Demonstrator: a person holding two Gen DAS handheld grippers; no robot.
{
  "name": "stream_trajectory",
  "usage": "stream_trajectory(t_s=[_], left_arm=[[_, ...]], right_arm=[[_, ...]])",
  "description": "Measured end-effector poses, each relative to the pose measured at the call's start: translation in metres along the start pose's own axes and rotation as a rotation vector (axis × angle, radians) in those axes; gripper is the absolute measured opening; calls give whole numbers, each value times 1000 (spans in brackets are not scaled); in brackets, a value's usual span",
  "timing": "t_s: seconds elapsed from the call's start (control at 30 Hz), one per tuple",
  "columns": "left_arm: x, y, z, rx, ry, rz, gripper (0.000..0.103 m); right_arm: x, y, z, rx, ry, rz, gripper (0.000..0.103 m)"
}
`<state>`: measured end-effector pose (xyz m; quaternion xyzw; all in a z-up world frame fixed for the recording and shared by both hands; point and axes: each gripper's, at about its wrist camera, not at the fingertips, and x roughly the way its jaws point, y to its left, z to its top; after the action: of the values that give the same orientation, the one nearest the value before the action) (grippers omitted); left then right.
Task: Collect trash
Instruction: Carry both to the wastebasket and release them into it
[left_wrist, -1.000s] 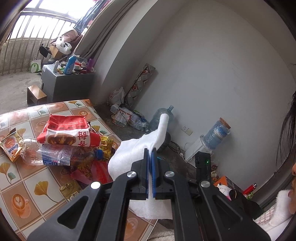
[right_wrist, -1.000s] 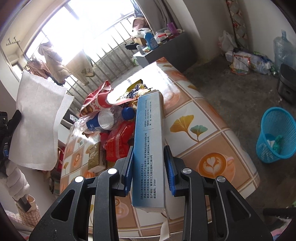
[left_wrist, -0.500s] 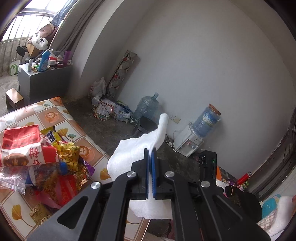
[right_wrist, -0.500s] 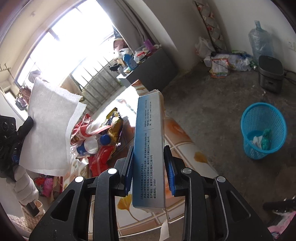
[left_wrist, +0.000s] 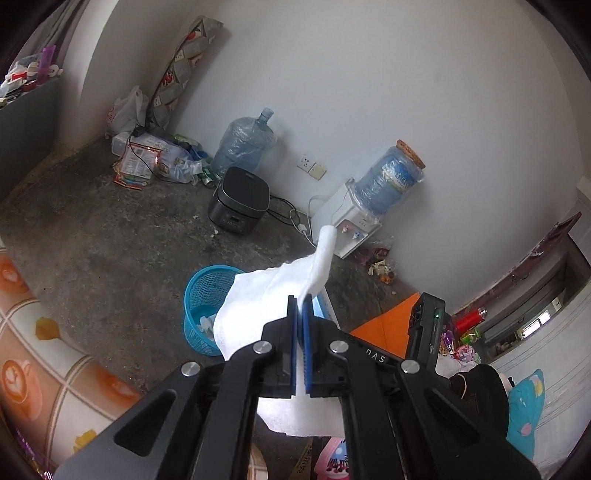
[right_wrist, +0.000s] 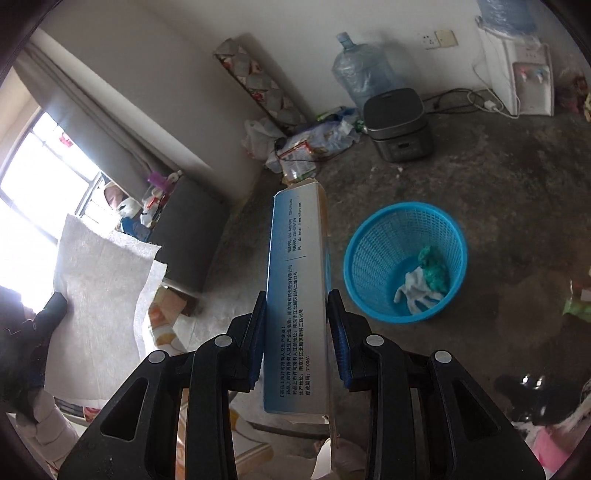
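**Two pieces of trash held above the bin**

While both tools carry their loads over the floor, the blue basket (right_wrist: 404, 262) stands on the bare concrete ahead of them, already holding a crumpled white and green scrap at its bottom. The left tool (left_wrist: 300, 332) is pressed together on a white paper towel (left_wrist: 266, 295), pinching it near one edge so that the rest of the sheet drapes loose in front of and below the tips. The right tool (right_wrist: 297, 332) is clamped on a long blue carton (right_wrist: 295, 295), its pads bearing on the two narrow sides near the lower half, with the upper end standing out well beyond the tips.

The towel looks very light and limp; it will likely flutter and may cling to the pads when let go, so a release close over the basket mouth would suit it. The carton appears stiff yet thin-walled and probably empty, with a torn flap at each end; a firm squeeze could crush it, though that hardly matters for rubbish. Held low on its length, it may tip forward, which should help it slide end-first into the basket.

A corner of the patterned tabletop (left_wrist: 44, 354) shows at the left of the left view.
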<state>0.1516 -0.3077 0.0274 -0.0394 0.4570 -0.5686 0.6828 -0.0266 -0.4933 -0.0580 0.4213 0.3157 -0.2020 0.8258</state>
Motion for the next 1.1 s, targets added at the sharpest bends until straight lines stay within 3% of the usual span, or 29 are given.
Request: stream_trajectory(t_s=[0.27,0.3,0.33,0.37,0.4,0.5,0.8,0.97,1.1], left_arm=[[148,-6,45,61,144,46,3],[165,-4,47,75,157,65,7],[181,0,49,76,176,83,22],[198,5,49,72,195,107,32],[210,11,49,58,200,145,47],[227,29,44,27,216,208,49],[182,24,52,46,111,143,49],[125,5,61,81,39,107,50],[70,-2,57,106,9,140,53]], right_arm=[[60,-48,44,131,-12,-91,33],[69,-54,49,144,-16,-112,38],[79,-61,53,157,-18,-119,43],[89,-68,55,166,-15,-109,60],[100,-76,57,175,-5,-130,67],[117,-97,53,226,26,-161,67],[91,-91,33,249,-23,-96,67],[78,-63,36,116,-45,-76,67],[76,-40,33,16,-21,-2,67]])
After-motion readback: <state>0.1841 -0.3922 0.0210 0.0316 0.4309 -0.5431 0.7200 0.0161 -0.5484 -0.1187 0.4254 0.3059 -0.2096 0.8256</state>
